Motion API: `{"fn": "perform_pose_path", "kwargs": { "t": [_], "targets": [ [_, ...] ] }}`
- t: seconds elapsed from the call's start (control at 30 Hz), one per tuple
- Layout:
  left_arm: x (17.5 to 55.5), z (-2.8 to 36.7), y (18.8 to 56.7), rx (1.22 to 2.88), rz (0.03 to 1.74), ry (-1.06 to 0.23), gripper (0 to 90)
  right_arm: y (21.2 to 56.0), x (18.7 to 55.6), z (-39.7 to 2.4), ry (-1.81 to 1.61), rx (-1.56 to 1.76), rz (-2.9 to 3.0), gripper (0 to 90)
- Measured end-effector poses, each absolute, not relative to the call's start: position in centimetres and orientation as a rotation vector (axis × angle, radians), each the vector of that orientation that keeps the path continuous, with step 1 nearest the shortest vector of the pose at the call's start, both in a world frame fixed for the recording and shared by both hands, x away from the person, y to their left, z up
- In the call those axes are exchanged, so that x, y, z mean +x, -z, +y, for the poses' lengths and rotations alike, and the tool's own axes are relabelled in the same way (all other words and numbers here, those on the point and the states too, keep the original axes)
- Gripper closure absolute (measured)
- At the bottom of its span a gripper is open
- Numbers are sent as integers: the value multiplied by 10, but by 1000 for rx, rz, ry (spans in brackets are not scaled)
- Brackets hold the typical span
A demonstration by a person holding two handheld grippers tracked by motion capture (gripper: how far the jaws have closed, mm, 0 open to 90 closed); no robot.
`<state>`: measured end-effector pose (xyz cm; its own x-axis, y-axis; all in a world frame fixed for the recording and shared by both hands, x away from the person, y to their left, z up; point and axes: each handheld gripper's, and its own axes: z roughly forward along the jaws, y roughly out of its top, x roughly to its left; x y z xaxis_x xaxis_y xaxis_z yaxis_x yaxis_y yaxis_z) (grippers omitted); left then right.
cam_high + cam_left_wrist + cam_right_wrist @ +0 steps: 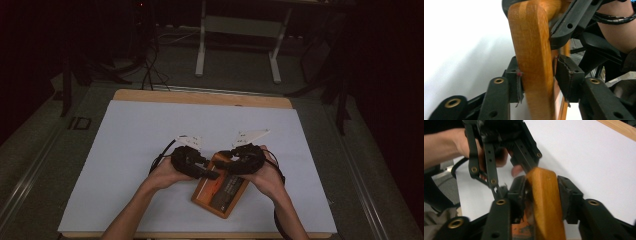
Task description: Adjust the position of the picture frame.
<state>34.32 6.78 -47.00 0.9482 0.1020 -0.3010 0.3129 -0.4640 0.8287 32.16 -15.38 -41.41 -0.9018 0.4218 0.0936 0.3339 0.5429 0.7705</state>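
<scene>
Now the flat orange wooden board with a rounded end and a dark printed panel (223,188) sits near the front edge of the counter's white sheet (125,150), a little right of the middle, and everything else is best placed from it. Its far end looks raised where the two grippers meet, while its near end points toward the person.

From the board's left comes the left gripper (199,165), held in the person's left hand (162,175). In the left gripper view its jaws straddle the rounded wooden edge (534,62): the left pad (516,85) lies against the wood, and the right pad (567,77) stands just off it with a thin gap, so the grip is not pressed home.

From the board's right comes the right gripper (235,159), held in the right hand (267,177). In the right gripper view its jaws flank the rounded tip of the board (546,202), the pads close on either side; whether they press on the wood I cannot tell.

Each gripper carries a pale three-cornered plate, and both plates lie just beyond the board's far end. Further beyond the board, the counter's wooden edge (200,96) shows past the sheet.
</scene>
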Motion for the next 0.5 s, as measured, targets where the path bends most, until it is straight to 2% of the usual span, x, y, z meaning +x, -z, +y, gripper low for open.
{"fn": "perform_pose_path", "kwargs": {
  "t": [0.13,0.3,0.5],
  "targets": [
    [332,72,466,2049,287,210,619,415,318,-152,-1316,616,2677,486],
    [324,76,465,2049,294,177,623,412,313,-158,-1313,613,2649,464],
    [315,86,468,2049,324,157,622,416,313,-174,-1345,664,2624,396]
  ]
}}
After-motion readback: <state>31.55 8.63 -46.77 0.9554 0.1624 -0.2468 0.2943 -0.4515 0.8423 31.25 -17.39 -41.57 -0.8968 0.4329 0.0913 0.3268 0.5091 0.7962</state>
